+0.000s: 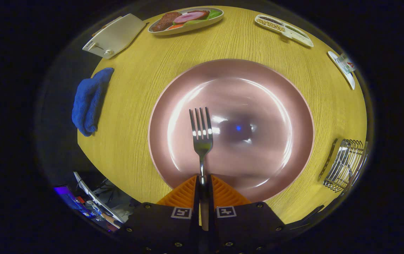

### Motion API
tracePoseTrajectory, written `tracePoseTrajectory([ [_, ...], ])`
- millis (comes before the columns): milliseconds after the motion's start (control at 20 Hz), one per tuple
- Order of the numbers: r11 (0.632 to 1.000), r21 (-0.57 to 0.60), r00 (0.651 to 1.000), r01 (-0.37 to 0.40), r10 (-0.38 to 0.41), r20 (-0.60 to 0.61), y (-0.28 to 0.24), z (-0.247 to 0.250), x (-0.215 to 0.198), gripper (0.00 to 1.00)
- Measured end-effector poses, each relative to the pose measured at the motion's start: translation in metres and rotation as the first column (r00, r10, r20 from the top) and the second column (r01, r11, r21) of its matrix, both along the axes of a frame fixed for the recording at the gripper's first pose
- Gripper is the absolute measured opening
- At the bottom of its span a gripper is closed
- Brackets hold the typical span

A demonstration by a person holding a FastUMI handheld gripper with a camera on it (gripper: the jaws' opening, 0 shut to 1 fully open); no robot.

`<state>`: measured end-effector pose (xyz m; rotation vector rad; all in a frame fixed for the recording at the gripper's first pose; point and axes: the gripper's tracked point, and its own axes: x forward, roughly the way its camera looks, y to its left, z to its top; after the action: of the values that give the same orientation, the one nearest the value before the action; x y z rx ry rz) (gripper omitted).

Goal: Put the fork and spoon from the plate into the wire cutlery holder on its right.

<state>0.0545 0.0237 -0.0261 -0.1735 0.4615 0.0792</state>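
My gripper (202,181) is shut on the fork (201,132), its two orange fingers (184,193) pressing the neck from both sides. The fork's silver tines point away from me over the pink plate (258,88); its wooden handle runs back between the fingers. The plate lies just ahead of and beneath the fingers, bare and glossy, with a blue reflection near its middle. The wire cutlery holder (346,164) stands to the plate's right near the table edge.
A round wooden table (127,116) carries a folded blue cloth (90,100) left of the plate, a white device (115,35), a tray of food (186,19), a divided dish (283,30) and a small white dish (343,67) beyond it.
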Motion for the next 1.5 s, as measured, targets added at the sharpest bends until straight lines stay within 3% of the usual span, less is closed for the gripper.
tracePoseTrajectory([
  [50,1.0,-0.003,1.0,0.007,-0.007,-0.001,-0.002,-0.001,-0.001,0.11],
  [100,1.0,-0.003,1.0,0.011,-0.011,-0.012,-0.002,-0.001,0.0,0.03],
  [400,1.0,0.026,1.0,-0.001,0.001,-0.014,-0.005,0.005,-0.01,0.03],
  [700,0.999,0.037,1.0,-0.02,0.02,-0.005,-0.024,0.021,-0.047,0.03],
  [1200,0.998,0.043,0.998,0.039,-0.041,0.041,-0.099,0.055,-0.122,0.03],
  [1500,0.995,0.016,0.995,0.102,-0.102,0.001,-0.158,0.052,-0.152,0.03],
])
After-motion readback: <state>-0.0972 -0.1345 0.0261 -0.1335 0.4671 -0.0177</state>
